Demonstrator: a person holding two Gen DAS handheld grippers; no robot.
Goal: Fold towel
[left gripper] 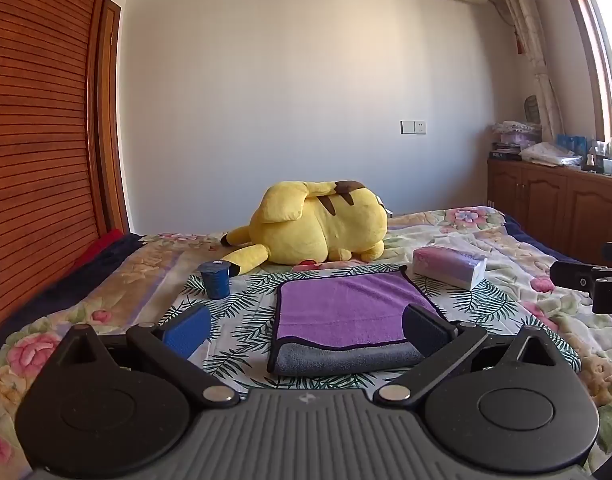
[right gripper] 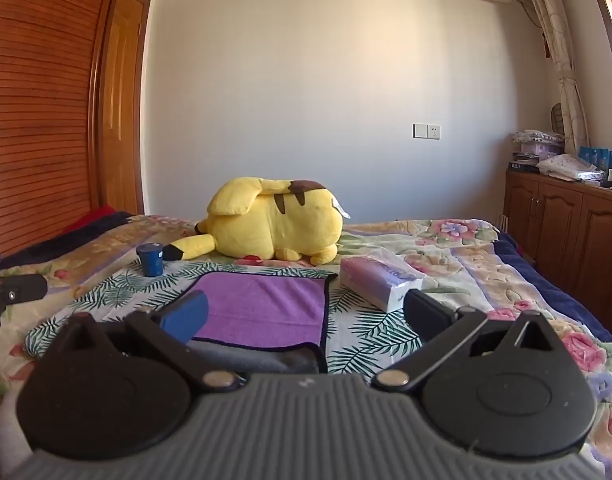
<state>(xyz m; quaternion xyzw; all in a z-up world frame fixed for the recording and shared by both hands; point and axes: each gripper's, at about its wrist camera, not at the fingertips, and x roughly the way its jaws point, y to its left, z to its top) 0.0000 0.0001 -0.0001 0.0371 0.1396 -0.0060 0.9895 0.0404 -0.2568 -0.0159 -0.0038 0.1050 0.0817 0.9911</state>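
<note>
A purple towel (left gripper: 346,312) with a grey underside lies folded flat on a leaf-print cloth (left gripper: 241,320) on the bed. Its grey layer shows along the near edge. It also shows in the right wrist view (right gripper: 265,304). My left gripper (left gripper: 306,326) is open and empty, held just before the towel's near edge. My right gripper (right gripper: 306,316) is open and empty, near the towel's right near corner. The right gripper's body shows at the right edge of the left wrist view (left gripper: 590,284).
A yellow plush toy (left gripper: 318,224) lies behind the towel. A dark blue cup (left gripper: 215,280) stands to the left, a tissue pack (left gripper: 450,266) to the right. A wooden wardrobe (left gripper: 37,140) is on the left, wooden cabinets (left gripper: 554,200) on the right.
</note>
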